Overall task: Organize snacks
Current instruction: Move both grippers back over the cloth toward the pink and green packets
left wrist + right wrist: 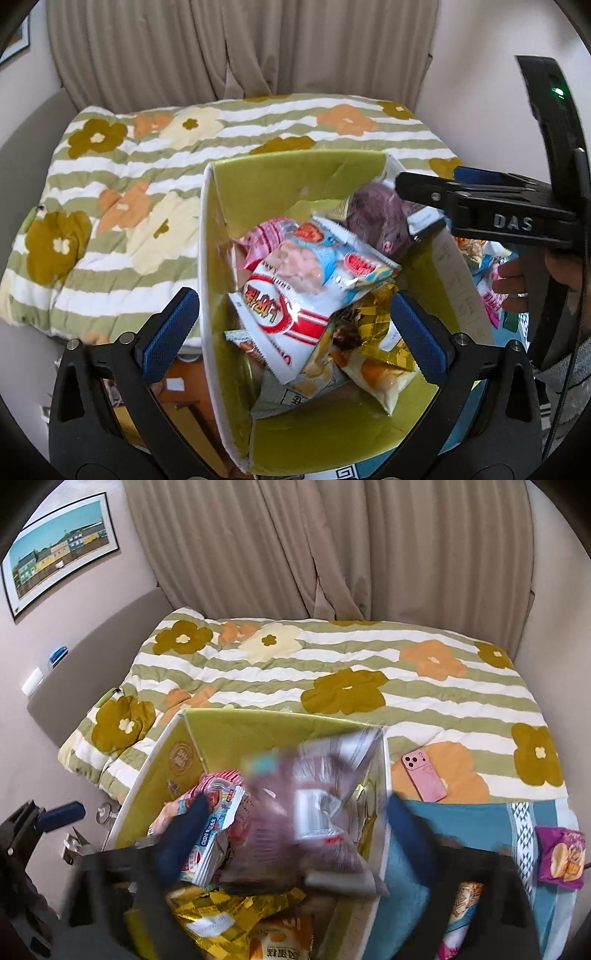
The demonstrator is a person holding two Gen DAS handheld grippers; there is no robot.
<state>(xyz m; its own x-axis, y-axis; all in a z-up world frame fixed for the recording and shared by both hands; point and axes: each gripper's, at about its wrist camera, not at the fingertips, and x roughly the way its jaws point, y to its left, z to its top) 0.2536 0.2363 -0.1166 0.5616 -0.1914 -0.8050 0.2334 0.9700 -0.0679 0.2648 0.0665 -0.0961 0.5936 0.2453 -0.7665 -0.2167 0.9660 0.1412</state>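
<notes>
Beige curtains (332, 546) hang across the top of both views, and under them a flowered quilt (369, 672) covers the bed where our green box (295, 177) sits mid-frame, stuffed with snack packets. Our left tool (295, 328) is spread wide, gripping nothing, low over the red-and-white packet (280, 317). Our right tool (295, 819) looks released too, with a blurry purple packet (314, 794) between its fingers over the box, and a pink phone (424, 775) lies right of it.

A quilted bedspread with green-and-white stripes and big flowers (332, 672) covers the bed, beige pleated curtains (332, 546) hanging behind it. A glossy pink smartphone (424, 775) lies face down on the quilt — just beside a teal patterned cloth (461, 823). On the wall hangs a black-framed picture of colourful houses (59, 550).
</notes>
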